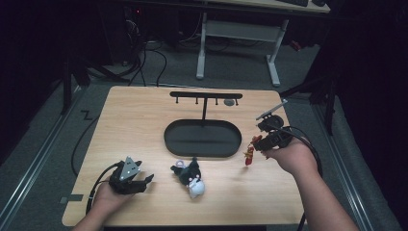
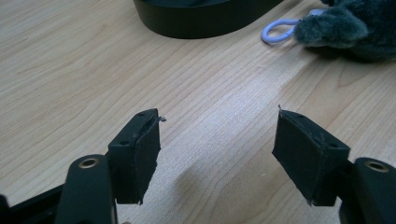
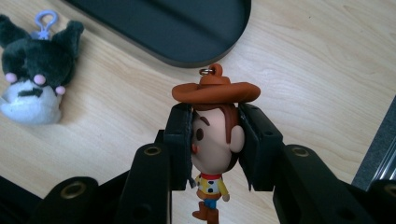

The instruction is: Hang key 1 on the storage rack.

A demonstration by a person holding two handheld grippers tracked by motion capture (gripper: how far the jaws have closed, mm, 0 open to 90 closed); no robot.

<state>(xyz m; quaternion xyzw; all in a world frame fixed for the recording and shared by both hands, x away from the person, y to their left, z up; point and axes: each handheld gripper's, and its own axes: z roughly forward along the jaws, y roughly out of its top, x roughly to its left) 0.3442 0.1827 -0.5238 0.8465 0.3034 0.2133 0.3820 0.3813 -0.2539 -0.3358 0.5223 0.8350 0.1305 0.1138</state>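
Your right gripper (image 3: pixel 215 140) has clamped the cowboy keychain (image 3: pixel 212 140) by its head, lifted clear of the table (image 1: pixel 144 125); the hanging itself remains, probably on the hook stand (image 1: pixel 206 96), though its pegs are dim. Your left gripper (image 2: pixel 217 149) rests released, and the plush keychain (image 1: pixel 191 177) lies untouched beside the tray (image 1: pixel 202 138).

**Cowboy charm held above the table**

A small cowboy figure (image 3: pixel 212 140) with a brown hat, yellow shirt and metal ring on top hangs clamped by its head, clear of the wooden tabletop, near the black oval tray (image 3: pixel 187 28).
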